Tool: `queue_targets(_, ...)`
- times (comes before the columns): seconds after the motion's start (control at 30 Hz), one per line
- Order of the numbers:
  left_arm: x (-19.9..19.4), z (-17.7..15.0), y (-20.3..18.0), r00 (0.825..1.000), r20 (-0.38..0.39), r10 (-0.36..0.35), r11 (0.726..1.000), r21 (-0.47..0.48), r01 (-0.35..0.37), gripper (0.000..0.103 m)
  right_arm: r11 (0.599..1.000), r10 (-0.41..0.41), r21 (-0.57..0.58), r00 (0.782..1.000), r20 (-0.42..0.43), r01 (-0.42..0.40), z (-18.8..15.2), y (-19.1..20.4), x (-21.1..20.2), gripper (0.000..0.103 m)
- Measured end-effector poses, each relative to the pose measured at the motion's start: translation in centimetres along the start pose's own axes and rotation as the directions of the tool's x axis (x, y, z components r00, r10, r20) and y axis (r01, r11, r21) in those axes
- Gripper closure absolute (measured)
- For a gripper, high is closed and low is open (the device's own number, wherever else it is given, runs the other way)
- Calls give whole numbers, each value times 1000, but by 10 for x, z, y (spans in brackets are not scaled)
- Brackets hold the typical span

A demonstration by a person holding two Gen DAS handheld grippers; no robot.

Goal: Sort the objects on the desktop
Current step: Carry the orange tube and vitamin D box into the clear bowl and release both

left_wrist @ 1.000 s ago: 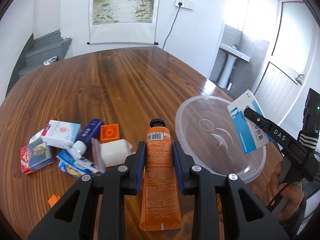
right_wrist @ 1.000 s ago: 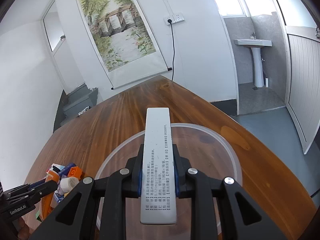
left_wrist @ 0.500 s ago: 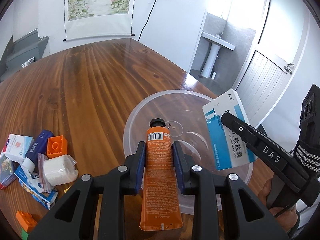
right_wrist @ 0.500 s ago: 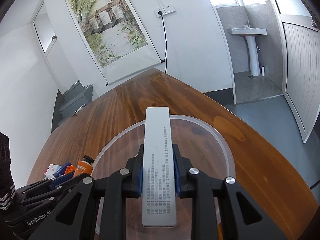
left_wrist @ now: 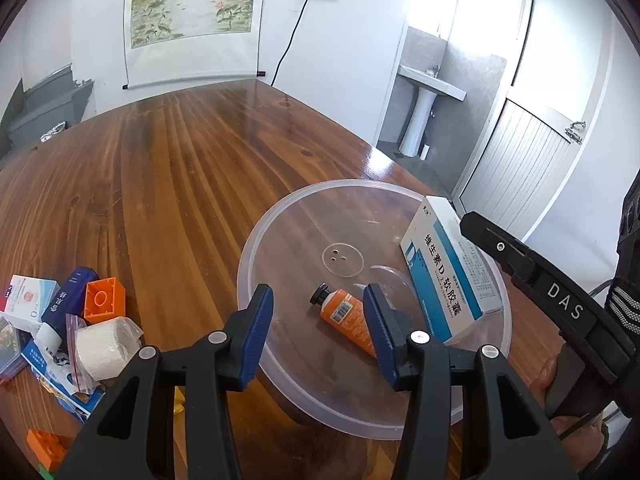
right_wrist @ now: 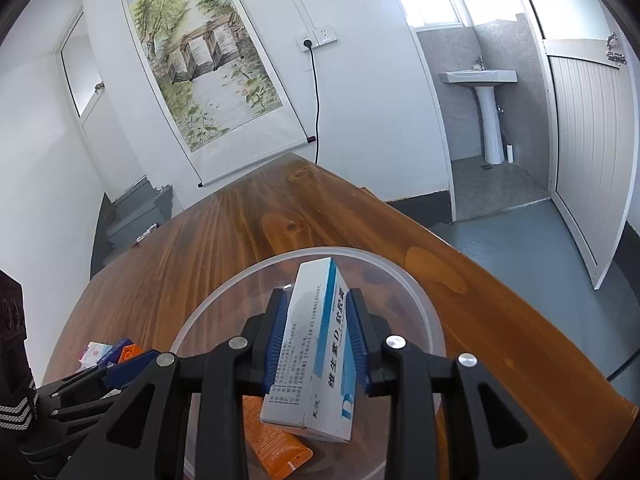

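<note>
Left tongs (left_wrist: 318, 334) opening, orange tube (left_wrist: 347, 318) lies free in clear round dish (left_wrist: 256, 240). Right tongs (right_wrist: 316, 342) opening around white-blue carton (right_wrist: 316, 344); spread fully, then lift clear.

Home room: scroll painting (right_wrist: 208, 76), washbasin (right_wrist: 480, 80).

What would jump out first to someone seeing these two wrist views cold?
The clear round basin on the wooden table, with the orange tube lying loose inside it between the opening jaws of the left gripper. Next, the blue-and-white medicine box tilting between the right gripper's opening jaws, over the basin. Then the heap of unsorted small items left of the basin.
</note>
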State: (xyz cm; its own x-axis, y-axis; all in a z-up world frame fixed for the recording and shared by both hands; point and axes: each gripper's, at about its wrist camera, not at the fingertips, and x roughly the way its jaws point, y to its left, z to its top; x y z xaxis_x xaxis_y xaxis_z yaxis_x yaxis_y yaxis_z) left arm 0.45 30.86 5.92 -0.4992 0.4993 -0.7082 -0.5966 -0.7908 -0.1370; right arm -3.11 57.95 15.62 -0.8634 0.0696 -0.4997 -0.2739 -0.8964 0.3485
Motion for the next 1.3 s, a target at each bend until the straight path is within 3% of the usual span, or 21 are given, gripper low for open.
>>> queue_targets(0.13, -5, 0, -2, 1000, 6, -1, 1000, 11, 1, 53, 997, -73, -2, 996, 50, 73, 3, -1, -6, 69)
queue_targets(0.23, -7, -1, -4, 1000, 9, 8, 1000, 21, -9, 53, 993, -115, 9, 993, 40, 115, 4, -5, -2, 69)
queue_targets(0.4, -8, -2, -2, 1000, 1, 11, 1000, 16, -11, 53, 999, 37, 23, 999, 23, -38, 3, -4, -1, 69)
queue_targets(0.5, -9, -1, -1, 1000, -3, 15, 1000, 11, -15, 53, 998, 55, -40, 998, 3, -55, -2, 10, 2, 69)
queue_targets(0.6, -9, -3, 0, 1000, -5, 16, 1000, 9, -16, 53, 994, -43, -101, 999, -11, 42, -7, 20, 8, 69)
queue_targets(0.73, -11, -4, 1, 1000, -8, 20, 1000, 6, -20, 53, 986, -143, -82, 990, 17, 144, -7, 10, 5, 55)
queue_targets(0.8, -12, -5, 3, 1000, -10, 22, 1000, 3, -22, 53, 978, -193, -69, 980, 47, 196, -5, 5, 1, 54)
queue_targets(1.07, -22, -10, 11, 999, -2, 36, 999, -12, -36, 53, 966, -257, 10, 965, 59, 257, -2, -16, -5, 54)
queue_targets(1.3, -35, -20, 35, 999, -1, 52, 995, -85, -52, 53, 986, -163, 46, 984, 74, 160, -1, -19, -10, 54)
